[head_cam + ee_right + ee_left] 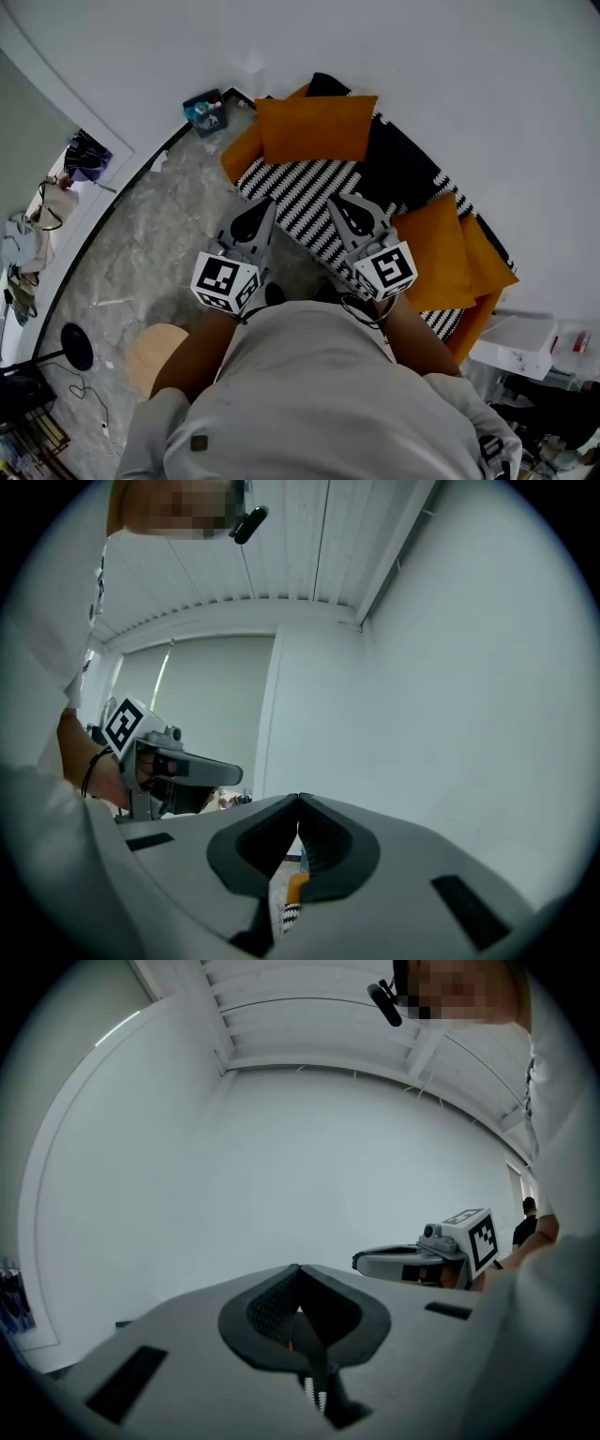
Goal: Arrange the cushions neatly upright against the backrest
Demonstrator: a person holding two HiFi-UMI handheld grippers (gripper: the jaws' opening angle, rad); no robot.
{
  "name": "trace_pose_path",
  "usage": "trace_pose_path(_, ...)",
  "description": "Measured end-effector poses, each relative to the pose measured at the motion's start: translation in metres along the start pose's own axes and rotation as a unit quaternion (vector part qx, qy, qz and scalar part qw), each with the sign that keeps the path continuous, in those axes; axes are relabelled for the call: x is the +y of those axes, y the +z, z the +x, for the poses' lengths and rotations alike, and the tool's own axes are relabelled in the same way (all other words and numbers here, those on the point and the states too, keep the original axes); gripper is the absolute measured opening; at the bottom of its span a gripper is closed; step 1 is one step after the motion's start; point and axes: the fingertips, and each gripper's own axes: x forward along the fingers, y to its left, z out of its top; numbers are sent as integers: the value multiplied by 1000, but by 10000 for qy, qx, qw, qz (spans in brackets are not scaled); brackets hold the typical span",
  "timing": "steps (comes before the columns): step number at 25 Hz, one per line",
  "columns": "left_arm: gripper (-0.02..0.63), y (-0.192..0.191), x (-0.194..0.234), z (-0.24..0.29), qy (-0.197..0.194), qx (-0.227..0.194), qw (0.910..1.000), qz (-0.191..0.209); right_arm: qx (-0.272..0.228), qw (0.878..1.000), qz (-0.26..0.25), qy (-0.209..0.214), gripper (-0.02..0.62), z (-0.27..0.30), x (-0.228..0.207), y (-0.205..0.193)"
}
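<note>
Striped sofa (300, 187): orange cushion (314, 129) beyond left hand-held gripper (267, 204), right hand-held gripper (335, 202); both closed, empty.

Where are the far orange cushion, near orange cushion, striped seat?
Far orange fabric cushion (317, 128), head view, centre.
Near orange fabric cushion (436, 248), head view, centre.
Black-and-white striped seat (300, 192), head view, bare stripes.
</note>
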Motion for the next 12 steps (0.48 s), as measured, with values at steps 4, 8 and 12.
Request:
trace_pose_path(4,9,3,18,7,-6,-13,10000,1,82,10000,16,34,23,22,-6,-4)
trace_pose_path(8,9,2,30,20,8,21,10000,24,108,9999,32,76,23,37,-19,-8)
trace_pose_path(12,9,0,45,39,56,75,9999,60,120,9998,91,125,23,53,-40,-16)
